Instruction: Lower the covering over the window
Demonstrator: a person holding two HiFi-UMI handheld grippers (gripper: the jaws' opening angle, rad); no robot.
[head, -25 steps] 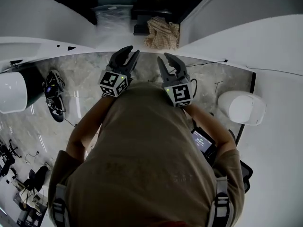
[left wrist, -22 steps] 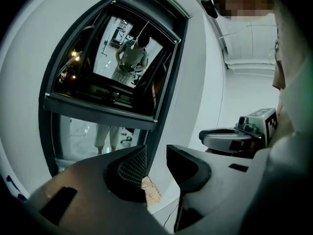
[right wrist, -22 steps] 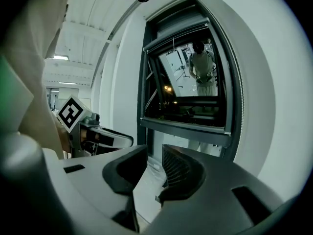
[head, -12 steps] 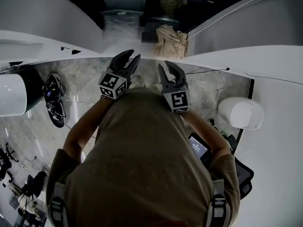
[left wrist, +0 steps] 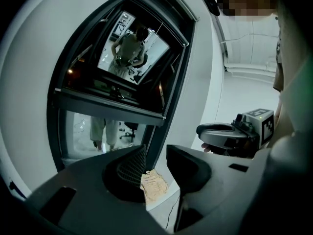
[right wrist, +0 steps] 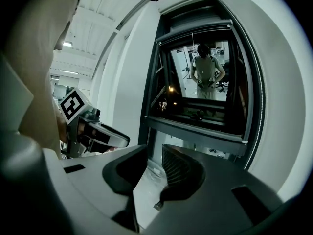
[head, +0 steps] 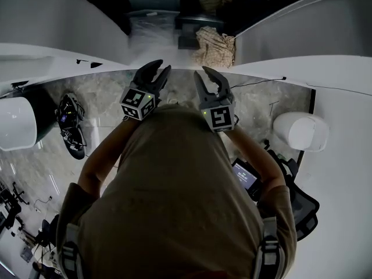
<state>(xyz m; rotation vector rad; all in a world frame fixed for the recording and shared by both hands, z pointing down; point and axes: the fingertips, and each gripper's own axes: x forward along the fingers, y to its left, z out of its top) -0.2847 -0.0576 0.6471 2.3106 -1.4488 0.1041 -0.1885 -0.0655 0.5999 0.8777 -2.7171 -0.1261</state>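
Side by side before the dark-framed window (right wrist: 203,116) in the curved white wall, the grey left gripper (head: 163,67) and right gripper (head: 200,72) hover with fingers half-spread and empty, seemingly lining up on the dark reflective covering (right wrist: 205,72) in the window's upper part.

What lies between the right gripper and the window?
A crumpled beige cloth, just ahead of the right gripper, short of the window; the head view shows it.

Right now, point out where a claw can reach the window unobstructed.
Free: the gap between the left claw and right claw, both open, and bare floor beside them. Crowded: the window's base, with clear plastic and a crumpled cloth.
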